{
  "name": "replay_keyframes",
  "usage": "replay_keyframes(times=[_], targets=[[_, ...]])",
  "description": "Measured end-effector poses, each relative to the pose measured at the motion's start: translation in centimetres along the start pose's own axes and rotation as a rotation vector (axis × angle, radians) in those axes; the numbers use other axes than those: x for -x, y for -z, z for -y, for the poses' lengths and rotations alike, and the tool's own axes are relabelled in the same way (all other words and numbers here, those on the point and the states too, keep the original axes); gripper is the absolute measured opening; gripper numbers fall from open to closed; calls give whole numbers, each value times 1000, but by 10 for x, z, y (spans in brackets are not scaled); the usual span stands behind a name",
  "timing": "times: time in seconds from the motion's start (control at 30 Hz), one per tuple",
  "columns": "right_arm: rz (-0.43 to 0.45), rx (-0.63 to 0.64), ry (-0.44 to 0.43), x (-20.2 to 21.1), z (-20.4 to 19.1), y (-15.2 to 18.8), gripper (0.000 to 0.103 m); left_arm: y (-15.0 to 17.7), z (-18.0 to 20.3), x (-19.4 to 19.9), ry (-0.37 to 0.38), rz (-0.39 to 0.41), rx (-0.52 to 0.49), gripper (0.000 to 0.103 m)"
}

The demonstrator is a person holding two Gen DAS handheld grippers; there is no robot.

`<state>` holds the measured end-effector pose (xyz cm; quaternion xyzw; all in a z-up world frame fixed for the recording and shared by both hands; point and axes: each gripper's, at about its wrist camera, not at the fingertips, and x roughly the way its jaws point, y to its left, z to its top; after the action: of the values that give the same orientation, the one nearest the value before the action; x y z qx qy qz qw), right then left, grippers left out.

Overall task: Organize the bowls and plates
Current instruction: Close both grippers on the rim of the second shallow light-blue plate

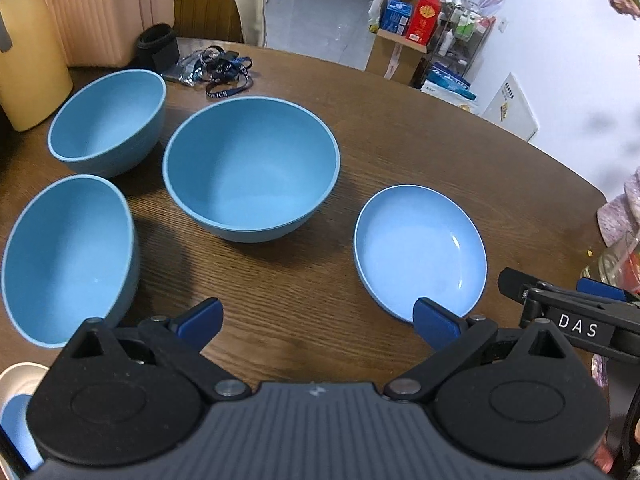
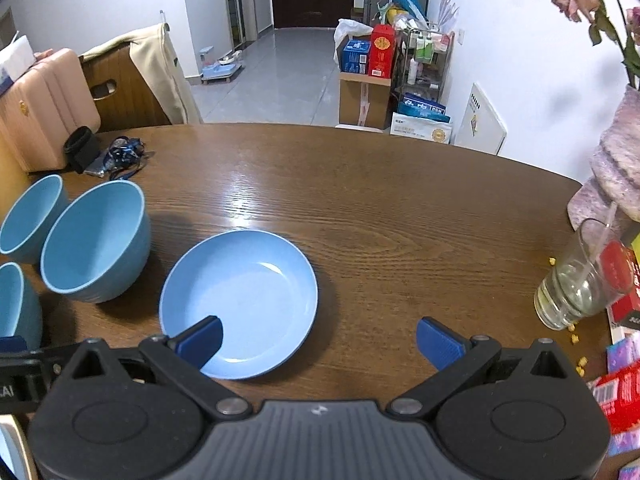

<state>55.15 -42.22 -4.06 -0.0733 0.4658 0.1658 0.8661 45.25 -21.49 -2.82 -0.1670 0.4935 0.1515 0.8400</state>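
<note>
My left gripper (image 1: pixel 316 322) hangs over the near edge of the desk (image 1: pixel 400 140), its blue fingers spread wide with nothing between them. Ahead of it stand three blue bowls, all upright and empty: the big bowl (image 1: pixel 251 168) in the middle, the far bowl (image 1: pixel 108 120) behind it to the left, and the near bowl (image 1: pixel 68 260) at my left, close to the left finger. The three sit near one another without touching. To the right lies the plate (image 1: pixel 420 252), flat on the wood, apart from the big bowl; my right finger overlaps its near rim in the picture, but I cannot tell whether it touches.

My right gripper (image 2: pixel 318 340) hangs lower right of that, also spread wide and holding nothing. From its camera the plate lies just ahead and to the left, with my left finger over its near rim, and the bowls crowd the left edge. The right finger is over bare wood.

At the far left of the desk lie a tangle of lanyards (image 1: pixel 218 70) and a black pouch (image 1: pixel 158 46), beside a pink case (image 1: pixel 100 12). On the right, a glass (image 2: pixel 580 280) with a straw stands near the desk's edge, with small yellow crumbs (image 2: pixel 576 338) scattered by it. A chair (image 2: pixel 124 88) with a coat over it stands behind the desk.
</note>
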Motion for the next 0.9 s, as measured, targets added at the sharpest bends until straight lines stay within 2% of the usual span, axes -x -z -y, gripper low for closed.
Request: replay_keyframes(times=[0.5,0.6,0.8,0.9], targets=[[-52,-31,-41,-58,21,-23,103,-8,16,-53,-34,-57,93,101],[-65,-23,-39,-67,21,-26,101,-10,18,-63,-36,-73,102,95],[-83,-31,-58,-82,22,-30,91,-13,20,-79,-34,-106,121,80],[-92,-31,-65,-89,23,-31,80,-13,18,-86,-31,-119,144,73]])
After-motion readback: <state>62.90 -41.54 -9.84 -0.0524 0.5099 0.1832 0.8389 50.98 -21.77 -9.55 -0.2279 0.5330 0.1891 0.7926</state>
